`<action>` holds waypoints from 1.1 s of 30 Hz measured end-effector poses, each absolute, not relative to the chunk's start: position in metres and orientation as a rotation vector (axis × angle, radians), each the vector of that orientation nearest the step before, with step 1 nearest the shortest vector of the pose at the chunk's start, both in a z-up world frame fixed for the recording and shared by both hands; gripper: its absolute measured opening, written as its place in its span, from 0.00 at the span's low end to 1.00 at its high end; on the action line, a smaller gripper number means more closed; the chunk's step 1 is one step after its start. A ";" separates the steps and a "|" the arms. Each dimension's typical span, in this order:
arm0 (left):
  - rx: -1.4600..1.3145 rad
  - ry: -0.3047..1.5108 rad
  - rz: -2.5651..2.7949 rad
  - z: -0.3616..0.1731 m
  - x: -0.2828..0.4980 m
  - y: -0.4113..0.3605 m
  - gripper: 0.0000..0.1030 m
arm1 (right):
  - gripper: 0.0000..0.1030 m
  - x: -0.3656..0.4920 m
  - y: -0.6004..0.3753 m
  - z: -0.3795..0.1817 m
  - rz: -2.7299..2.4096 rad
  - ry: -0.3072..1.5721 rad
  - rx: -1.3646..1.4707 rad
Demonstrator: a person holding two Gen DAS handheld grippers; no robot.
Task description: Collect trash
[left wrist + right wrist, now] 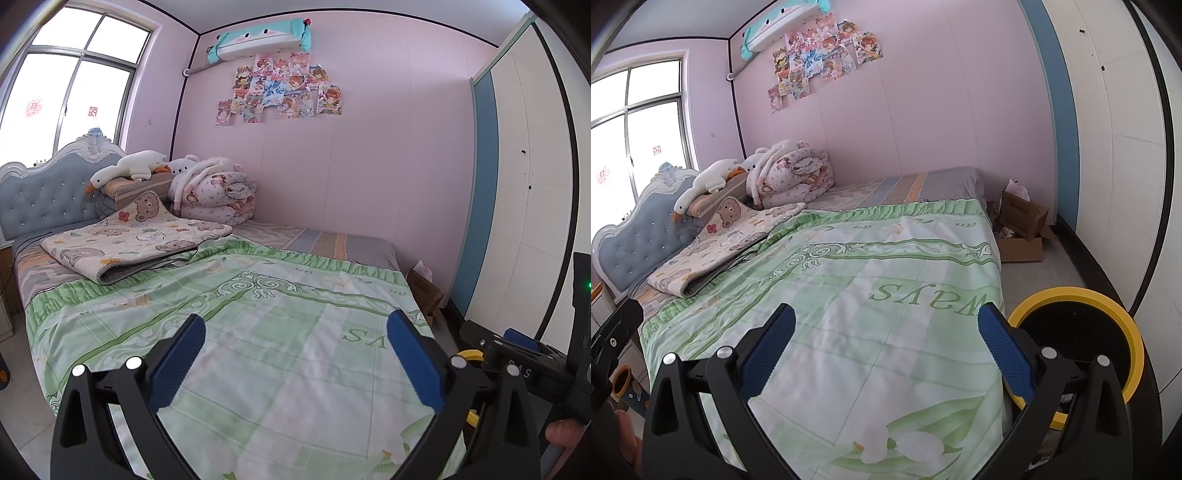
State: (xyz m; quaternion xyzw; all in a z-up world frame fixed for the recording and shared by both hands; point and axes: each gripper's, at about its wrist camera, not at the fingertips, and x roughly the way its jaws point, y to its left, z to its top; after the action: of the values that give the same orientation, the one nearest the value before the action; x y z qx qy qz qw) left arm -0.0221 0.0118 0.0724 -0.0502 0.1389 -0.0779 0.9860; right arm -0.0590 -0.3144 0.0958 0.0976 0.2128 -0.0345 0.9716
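Left wrist view: the left gripper [295,354] hung spread and empty over the green bedspread [258,332], poised for searching; no trash showed.

Right wrist view: the right gripper [886,354], likewise spread, faced the bed; a yellow-rimmed bin [1108,306] waited at three o'clock, seemingly for collected trash, with paper-stuffed cardboard boxes [1021,221] at one o'clock.

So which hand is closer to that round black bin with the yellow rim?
Probably the right gripper. In its view the round black bin with the yellow rim sits right beside its open jaws, next to the green bedspread. The left gripper, also open, sees only a yellow sliver.
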 end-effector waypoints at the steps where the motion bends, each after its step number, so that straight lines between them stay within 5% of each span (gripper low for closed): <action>1: -0.102 0.280 -0.156 0.073 -0.022 0.011 0.92 | 0.92 -0.059 -0.315 0.095 -0.070 0.431 0.199; 33: -0.097 0.309 -0.184 0.067 -0.021 0.016 0.92 | 0.92 -0.060 -0.317 0.088 -0.087 0.443 0.214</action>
State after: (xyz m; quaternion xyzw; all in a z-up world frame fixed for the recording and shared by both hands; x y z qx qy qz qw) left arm -0.0212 0.0157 0.0673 -0.0482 0.1536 -0.0915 0.9827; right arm -0.0597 -0.3173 0.0882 0.1058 0.2191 -0.0431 0.9690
